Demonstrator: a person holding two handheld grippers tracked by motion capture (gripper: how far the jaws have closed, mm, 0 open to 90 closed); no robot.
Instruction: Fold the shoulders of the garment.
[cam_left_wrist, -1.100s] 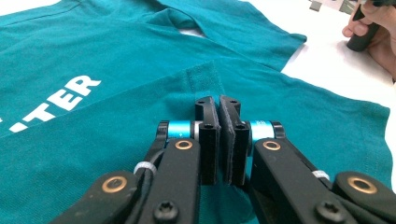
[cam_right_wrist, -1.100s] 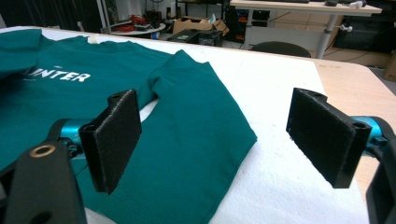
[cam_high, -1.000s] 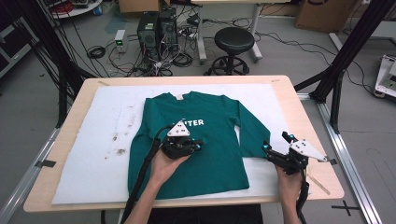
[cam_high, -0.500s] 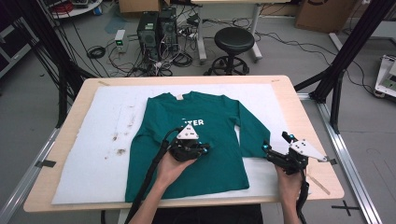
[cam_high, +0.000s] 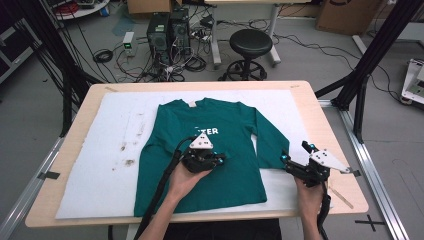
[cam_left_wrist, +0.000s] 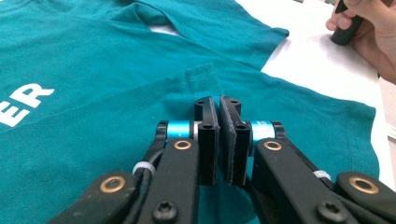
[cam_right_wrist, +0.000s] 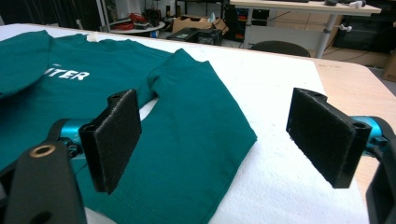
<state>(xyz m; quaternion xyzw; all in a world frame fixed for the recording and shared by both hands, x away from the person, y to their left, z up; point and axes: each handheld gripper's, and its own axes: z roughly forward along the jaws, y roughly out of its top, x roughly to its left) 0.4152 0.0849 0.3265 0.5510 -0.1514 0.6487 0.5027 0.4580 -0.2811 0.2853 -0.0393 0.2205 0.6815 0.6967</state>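
Note:
A dark green long-sleeved shirt (cam_high: 227, 117) with white letters lies flat, front up, on a white mat (cam_high: 112, 125). My left gripper (cam_high: 217, 160) rests low over the shirt's middle, jaws shut, and I see no cloth between them. In the left gripper view the shut gripper (cam_left_wrist: 218, 105) points at a sleeve cuff (cam_left_wrist: 201, 77) lying flat on the shirt's body just beyond the tips. My right gripper (cam_high: 295, 152) stands open just right of the shirt's right sleeve cuff (cam_high: 272, 155). In the right gripper view its gripper (cam_right_wrist: 219, 135) is wide open over the mat beside that sleeve (cam_right_wrist: 196, 135).
The mat covers most of a wooden table (cam_high: 330, 130) and has brown stains (cam_high: 125, 150) on its left part. Black frame posts (cam_high: 362, 75) stand at the right. A stool (cam_high: 250, 45) and computers (cam_high: 165, 30) are on the floor beyond the far edge.
My left gripper has slid a little to the right across the shirt. The right gripper has stayed where it was, still open.

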